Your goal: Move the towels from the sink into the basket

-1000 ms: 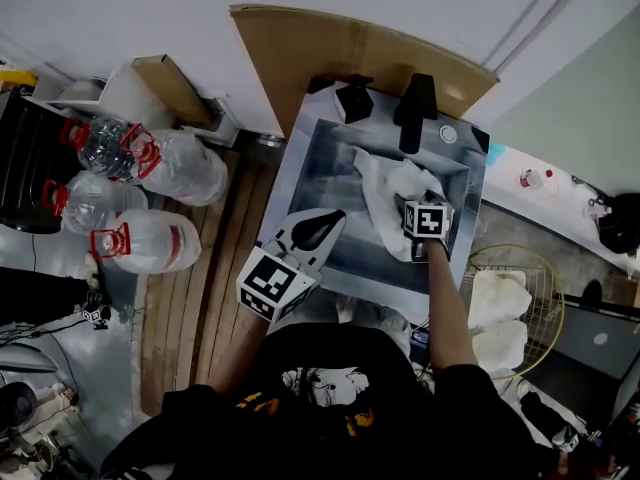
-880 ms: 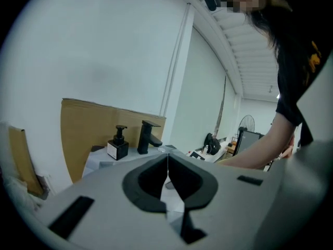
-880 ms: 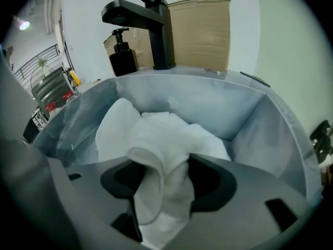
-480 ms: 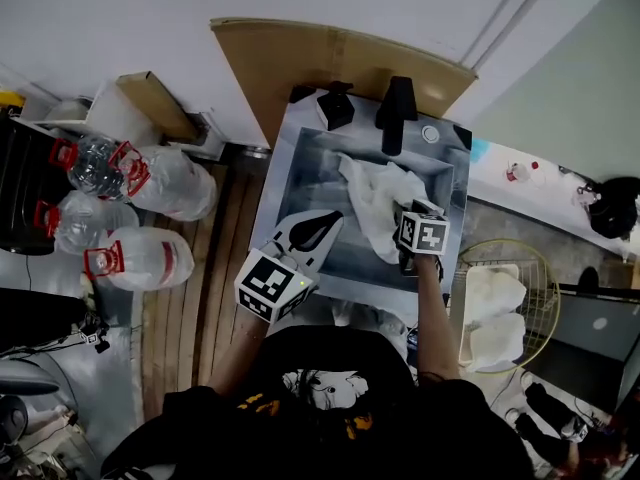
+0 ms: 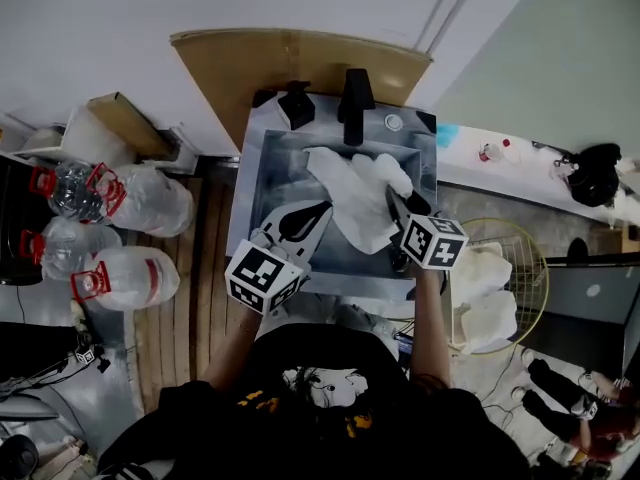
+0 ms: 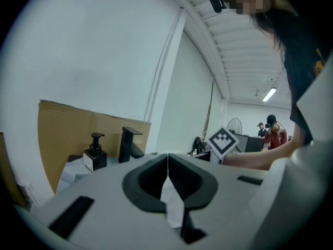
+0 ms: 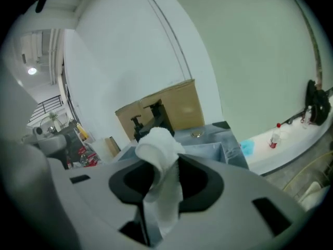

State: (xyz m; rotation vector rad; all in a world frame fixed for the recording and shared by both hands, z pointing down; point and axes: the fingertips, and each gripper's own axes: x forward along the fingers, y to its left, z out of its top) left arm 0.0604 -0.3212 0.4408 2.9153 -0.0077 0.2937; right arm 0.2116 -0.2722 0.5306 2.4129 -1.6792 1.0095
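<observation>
Over the steel sink (image 5: 262,183), a towel (image 5: 350,193) is gripped by the right gripper (image 5: 403,208), whose fingers have just closed on it. The towel's pinched end is hidden. The left gripper (image 5: 318,213) fingers are held closed and empty.

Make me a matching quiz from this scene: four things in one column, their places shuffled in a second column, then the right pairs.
1 raised towel
2 wire basket
3 water bottles
4 soap dispenser

A left of the sink, on the floor
B pinched by the right gripper
C beside the faucet
D right of the sink, stacked towels inside

Pairs: 1-B, 2-D, 3-A, 4-C.

The right gripper's fingers have just been closing, with the raised towel between them.
</observation>
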